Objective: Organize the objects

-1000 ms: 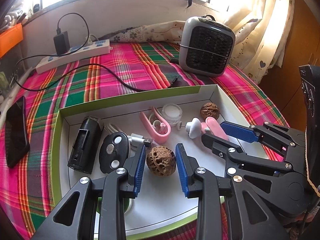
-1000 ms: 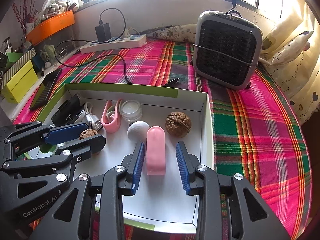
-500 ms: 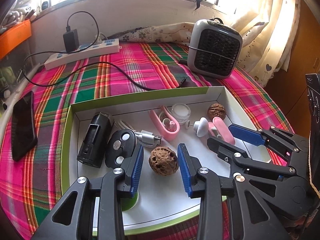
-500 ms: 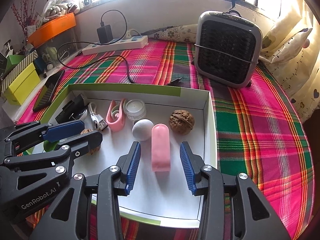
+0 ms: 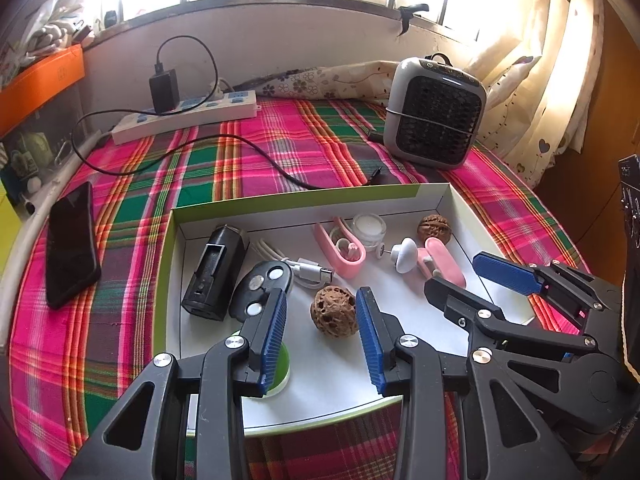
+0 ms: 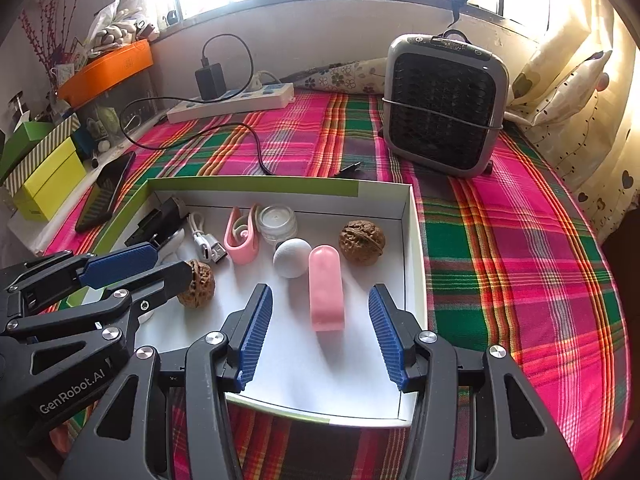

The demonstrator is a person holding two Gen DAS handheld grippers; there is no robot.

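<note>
A white box with green rim [image 5: 280, 200] [image 6: 412, 240] lies on the plaid cloth and holds small items. My left gripper [image 5: 322, 336] is open, empty, raised just behind a rough carved walnut [image 5: 334, 316] [image 6: 198, 288]. My right gripper [image 6: 318, 332] is open, empty, its jaws wide on either side of a pink capsule [image 6: 326, 292] [image 5: 444, 260] without touching it. Also inside are a white ball [image 6: 292, 257], a smooth walnut [image 6: 362, 242] [image 5: 434, 229], a pink clip [image 6: 240, 236], a small jar [image 6: 277, 220], a USB cable [image 5: 308, 268], a black device [image 5: 214, 276] and a black key fob [image 5: 260, 284].
A grey heater [image 6: 444, 108] stands behind the box at the right. A power strip [image 5: 184, 116] with charger and black cord lies at the back left. A phone [image 5: 70, 240] lies left of the box. Green and yellow boxes [image 6: 44, 168] and an orange tray [image 6: 106, 70] are at the far left.
Both grippers have pulled back and up from the box. The right jaws have opened wider around the pink capsule. The carved walnut and capsule stay in the box.
</note>
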